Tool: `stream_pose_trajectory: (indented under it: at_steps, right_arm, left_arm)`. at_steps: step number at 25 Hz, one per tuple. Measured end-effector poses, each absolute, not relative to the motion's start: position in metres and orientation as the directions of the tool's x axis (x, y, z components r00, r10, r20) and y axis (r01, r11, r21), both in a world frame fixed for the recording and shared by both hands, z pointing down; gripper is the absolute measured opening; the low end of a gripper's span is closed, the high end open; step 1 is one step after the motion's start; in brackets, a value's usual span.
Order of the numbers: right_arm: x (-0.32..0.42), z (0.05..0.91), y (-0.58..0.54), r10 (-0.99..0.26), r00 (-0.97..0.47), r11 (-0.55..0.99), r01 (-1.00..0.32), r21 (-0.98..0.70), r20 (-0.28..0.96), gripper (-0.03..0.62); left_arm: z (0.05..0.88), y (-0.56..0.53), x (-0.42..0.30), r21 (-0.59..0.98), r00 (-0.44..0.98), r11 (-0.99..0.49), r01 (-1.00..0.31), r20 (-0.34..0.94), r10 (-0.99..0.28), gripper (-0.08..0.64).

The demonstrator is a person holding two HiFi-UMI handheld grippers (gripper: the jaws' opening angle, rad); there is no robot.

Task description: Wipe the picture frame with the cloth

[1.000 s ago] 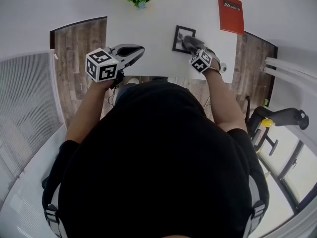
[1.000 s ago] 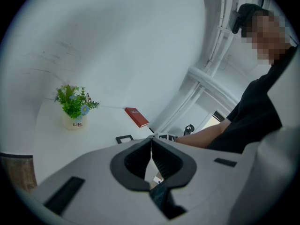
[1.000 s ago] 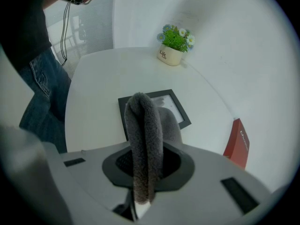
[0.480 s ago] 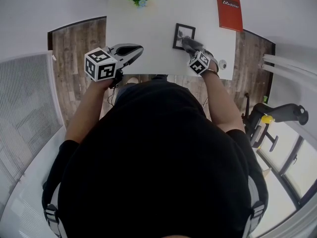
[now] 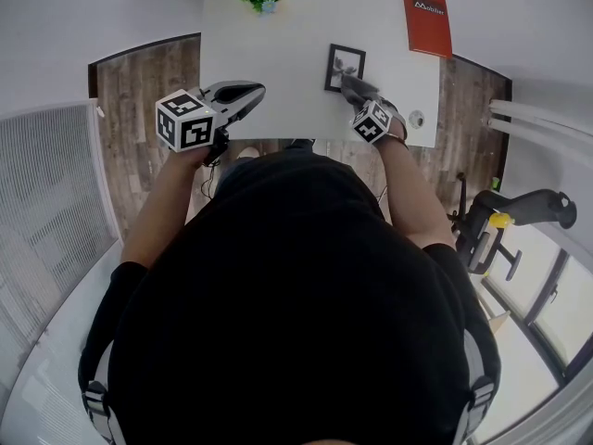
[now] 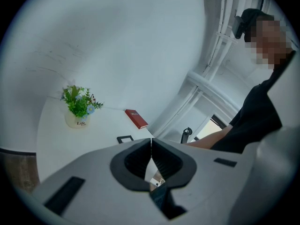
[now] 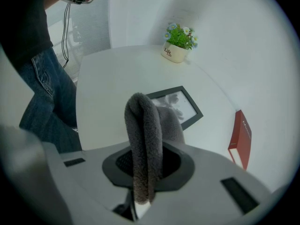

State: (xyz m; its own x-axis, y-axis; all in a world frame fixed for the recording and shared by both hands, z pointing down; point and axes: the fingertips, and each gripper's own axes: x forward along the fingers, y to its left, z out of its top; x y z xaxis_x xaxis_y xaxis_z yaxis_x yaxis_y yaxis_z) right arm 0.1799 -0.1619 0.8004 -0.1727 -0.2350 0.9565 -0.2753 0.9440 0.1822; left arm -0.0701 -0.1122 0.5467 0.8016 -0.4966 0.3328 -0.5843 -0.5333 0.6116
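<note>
The right gripper is clamping a thick, fuzzy grey cloth folded into a loop. The forearm is reaching forward, and the cloth is hanging at the near corner of the thin black rectangular picture frame, which is lying flat on the smooth white table. The left gripper is hovering by the table's left edge, its jaws pressed together on nothing. A cream plant pot is showing the word "Life". The white lettering on the red book is too small to read.

A white counter stands against the far white wall on a dark wood-plank floor. A white slatted panel runs along the left. Bright windows and a black piece of furniture lie to the right.
</note>
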Motion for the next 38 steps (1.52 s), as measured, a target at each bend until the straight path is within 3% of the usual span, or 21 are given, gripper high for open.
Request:
stream_pose_trajectory:
  at_steps: [20,38]
  right_arm:
    - [0.179,0.784,-0.137,-0.251,-0.175,0.915,-0.365,0.174,0.952,0.044]
    - [0.19,0.719,-0.132,-0.375,-0.231,0.823,-0.529,0.208,0.898,0.044]
  left_arm:
    - [0.528,-0.1,-0.083,0.582,0.825,-0.589,-0.561,0.328,-0.46,0.011]
    - [0.512,-0.09,-0.068,0.54,0.877,-0.692,-0.479,0.323,-0.355,0.011]
